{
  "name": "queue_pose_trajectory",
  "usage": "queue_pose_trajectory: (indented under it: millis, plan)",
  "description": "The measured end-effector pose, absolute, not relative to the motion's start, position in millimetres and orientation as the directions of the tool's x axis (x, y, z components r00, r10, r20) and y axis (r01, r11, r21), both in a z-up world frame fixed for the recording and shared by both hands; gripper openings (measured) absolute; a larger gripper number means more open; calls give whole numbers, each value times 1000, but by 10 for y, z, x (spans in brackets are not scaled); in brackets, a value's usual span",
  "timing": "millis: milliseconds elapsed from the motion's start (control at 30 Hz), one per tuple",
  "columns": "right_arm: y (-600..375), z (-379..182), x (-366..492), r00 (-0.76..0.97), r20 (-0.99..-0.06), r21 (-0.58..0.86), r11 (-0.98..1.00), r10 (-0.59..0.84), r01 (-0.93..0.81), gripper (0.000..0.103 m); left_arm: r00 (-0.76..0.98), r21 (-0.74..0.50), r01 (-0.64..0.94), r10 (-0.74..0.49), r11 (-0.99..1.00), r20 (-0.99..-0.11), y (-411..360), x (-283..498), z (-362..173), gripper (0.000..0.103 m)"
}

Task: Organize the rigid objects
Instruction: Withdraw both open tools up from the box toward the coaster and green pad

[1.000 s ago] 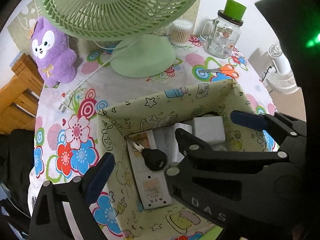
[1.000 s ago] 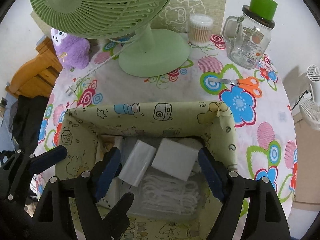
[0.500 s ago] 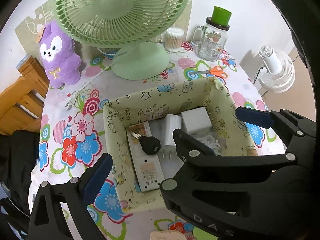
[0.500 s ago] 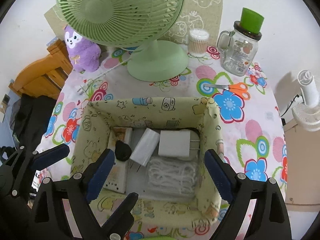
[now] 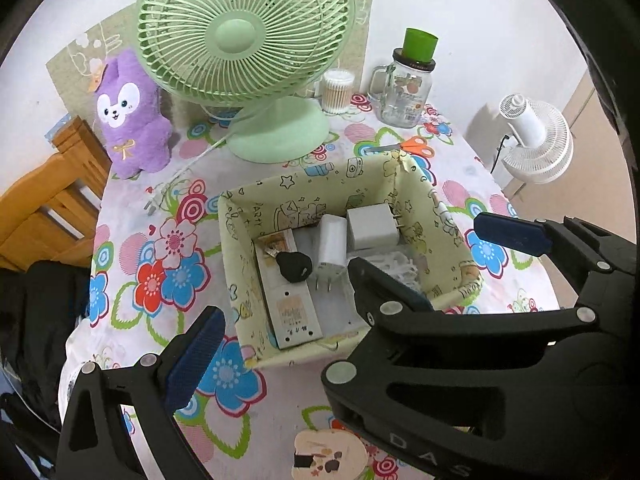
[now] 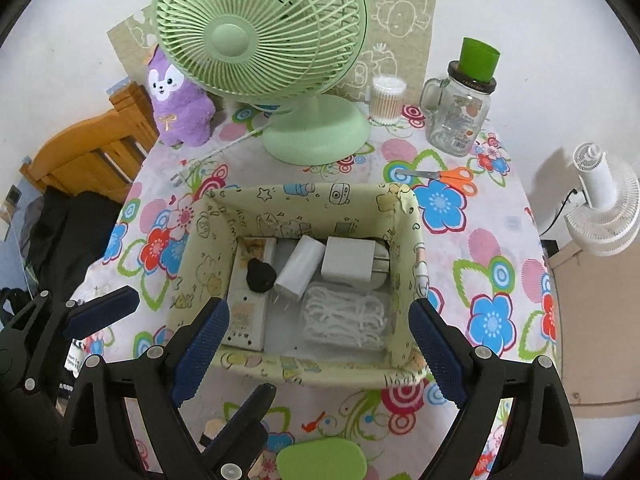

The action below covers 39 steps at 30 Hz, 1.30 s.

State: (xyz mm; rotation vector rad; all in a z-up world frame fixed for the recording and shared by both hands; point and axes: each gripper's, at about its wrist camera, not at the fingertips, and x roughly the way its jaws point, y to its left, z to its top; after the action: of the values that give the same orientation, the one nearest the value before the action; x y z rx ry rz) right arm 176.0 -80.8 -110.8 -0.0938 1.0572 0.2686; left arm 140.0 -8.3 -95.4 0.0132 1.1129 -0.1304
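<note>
A yellow-green fabric box [image 6: 304, 200] with cartoon prints stands on the flowered tablecloth. In it lie a long white power strip [image 6: 246, 320], a black car key [image 6: 260, 274], a white charger plug [image 6: 300, 266], a square white adapter [image 6: 348, 260] and a bag of coiled white cable [image 6: 344, 316]. My right gripper [image 6: 320, 308] hangs open above the box's near rim, nothing between its blue pads. My left gripper [image 6: 202, 342] is open and empty to the left, over the box's near left corner. In the left wrist view the right gripper [image 5: 432, 248] hides one left finger.
A green desk fan [image 6: 260, 40] stands behind the box, its cord and plug [image 6: 180, 178] on the cloth. A purple plush [image 6: 180, 108], a cotton swab tub [image 6: 388, 100], a glass jar mug [image 6: 460, 116] and orange scissors [image 6: 452, 178] ring the back. A wooden chair [image 6: 92, 156] stands left.
Both grippers have risen and drawn back from the box, so the whole box and more tablecloth now show. The right gripper's fingers stand a little wider than a second ago.
</note>
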Motion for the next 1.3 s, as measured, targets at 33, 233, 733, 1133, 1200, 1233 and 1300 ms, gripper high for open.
queue_pose_trajectory:
  millis: [33, 233, 733, 1133, 1200, 1233, 1300]
  plan:
    - [-808, -1095, 1727, 465, -868, 52, 964, 173, -262, 93, 437, -54, 112, -98, 992, -894, -82, 1378, -945, 101]
    - [-800, -1038, 1553, 474, -864, 49, 965, 170, -256, 93, 448, -53, 115, -99, 992, -889, -60, 1225, -891, 101]
    - [-835, -966, 1152, 499, -852, 37, 970, 156, -240, 95, 460, -61, 147, -123, 987, -879, -75, 865, -818, 101]
    - [-870, -1017, 860, 509, -847, 26, 967, 156, -253, 101, 444, -69, 148, -129, 987, -887, 3, 601, -912, 101]
    - [-868, -1035, 814, 511, -846, 13, 965, 151, -263, 102, 433, -85, 143, -139, 986, -891, 25, 558, -958, 101]
    - [-870, -1048, 791, 510, -847, 9, 964, 149, -267, 103, 428, -92, 136, -143, 986, -893, 33, 535, -980, 101]
    - [-889, -1082, 755, 502, -852, 13, 964, 150, -267, 103, 425, -103, 125, -147, 987, -893, 53, 499, -1015, 101]
